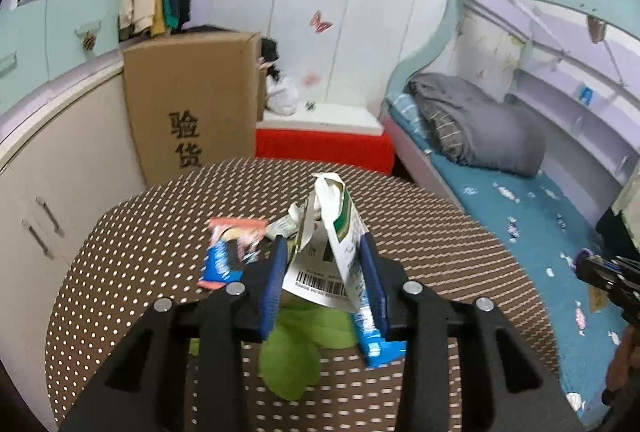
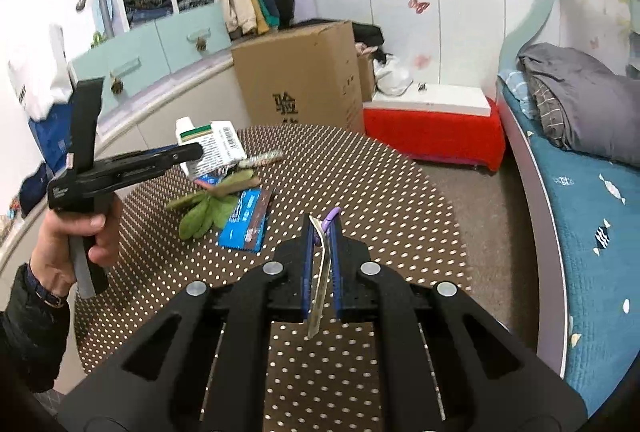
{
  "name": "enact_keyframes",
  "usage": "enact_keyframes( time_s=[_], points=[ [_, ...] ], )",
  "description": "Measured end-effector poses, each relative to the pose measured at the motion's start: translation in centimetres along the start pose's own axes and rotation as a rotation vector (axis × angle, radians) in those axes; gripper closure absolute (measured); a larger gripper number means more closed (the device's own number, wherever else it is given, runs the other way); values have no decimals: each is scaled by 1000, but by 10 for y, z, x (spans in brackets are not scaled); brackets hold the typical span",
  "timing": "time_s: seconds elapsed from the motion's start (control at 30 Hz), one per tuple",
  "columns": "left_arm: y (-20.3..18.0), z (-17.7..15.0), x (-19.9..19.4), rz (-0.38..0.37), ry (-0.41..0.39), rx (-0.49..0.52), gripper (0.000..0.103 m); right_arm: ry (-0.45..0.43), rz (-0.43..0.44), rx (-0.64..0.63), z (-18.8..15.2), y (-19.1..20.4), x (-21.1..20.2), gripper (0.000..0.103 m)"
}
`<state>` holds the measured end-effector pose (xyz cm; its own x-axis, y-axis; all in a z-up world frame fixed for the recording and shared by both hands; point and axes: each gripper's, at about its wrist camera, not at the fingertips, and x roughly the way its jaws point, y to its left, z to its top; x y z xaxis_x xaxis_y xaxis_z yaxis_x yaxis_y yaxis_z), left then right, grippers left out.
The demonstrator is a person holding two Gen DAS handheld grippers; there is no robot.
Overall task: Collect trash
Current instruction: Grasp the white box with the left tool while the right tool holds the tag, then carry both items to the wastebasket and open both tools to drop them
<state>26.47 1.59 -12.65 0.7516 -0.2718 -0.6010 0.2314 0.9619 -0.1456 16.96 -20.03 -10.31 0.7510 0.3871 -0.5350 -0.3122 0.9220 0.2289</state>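
Gripping a crumpled white carton [image 1: 326,252] with a barcode and a green stripe, the left tongs [image 1: 324,264] have both blue pads pressed against its sides, and the carton is raised above the brown dotted surface [image 1: 120,272]. From the right wrist view the same tongs [image 2: 192,152] sit at about 10 o'clock, carried by the person's left hand [image 2: 76,236] in a dark sleeve, with the carton [image 2: 212,146] sticking out past the tips. The right tongs [image 2: 322,232] are together, clamped on a thin pale strip [image 2: 322,280] that hangs down between the pads, with a small purple loop [image 2: 330,218] at the tips. Several pieces of trash lie on the surface: a green leafy scrap [image 2: 204,214] near the middle, a blue wrapper [image 2: 246,220] just beside it toward 3 o'clock, and a small pale wrapper [image 2: 262,158] farther back at about 12 o'clock. From the left wrist view a red and blue packet [image 1: 230,252] shows at 9 o'clock of the carton, blurred, so whether it rests on the surface cannot be told. A cardboard box [image 1: 192,104] stands beyond the surface at 11 o'clock, a red box with a white lid [image 1: 324,144] at 12 o'clock, and a bed [image 1: 520,232] with a grey quilt [image 1: 472,124] runs along 3 o'clock.
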Motion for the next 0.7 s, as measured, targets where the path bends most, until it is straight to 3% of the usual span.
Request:
enact_keyframes(
  time_s=[0.3,0.33,0.43,0.57,0.7],
  points=[
    [-88,23,-30,-152,-69,110,68,-75,-23,138,9,-78,-49,95],
    [-100,25,-29,-166,-69,127,72,-74,-17,173,9,-94,-52,95],
    [-132,26,-19,-206,-49,171,87,-56,-18,275,3,-139,-54,95],
    [-173,19,10,-248,7,220,89,-4,-70,359,-12,-188,-42,95],
    [-184,3,42,-234,74,215,88,54,-71,441,-40,-218,-24,95]
  ],
)
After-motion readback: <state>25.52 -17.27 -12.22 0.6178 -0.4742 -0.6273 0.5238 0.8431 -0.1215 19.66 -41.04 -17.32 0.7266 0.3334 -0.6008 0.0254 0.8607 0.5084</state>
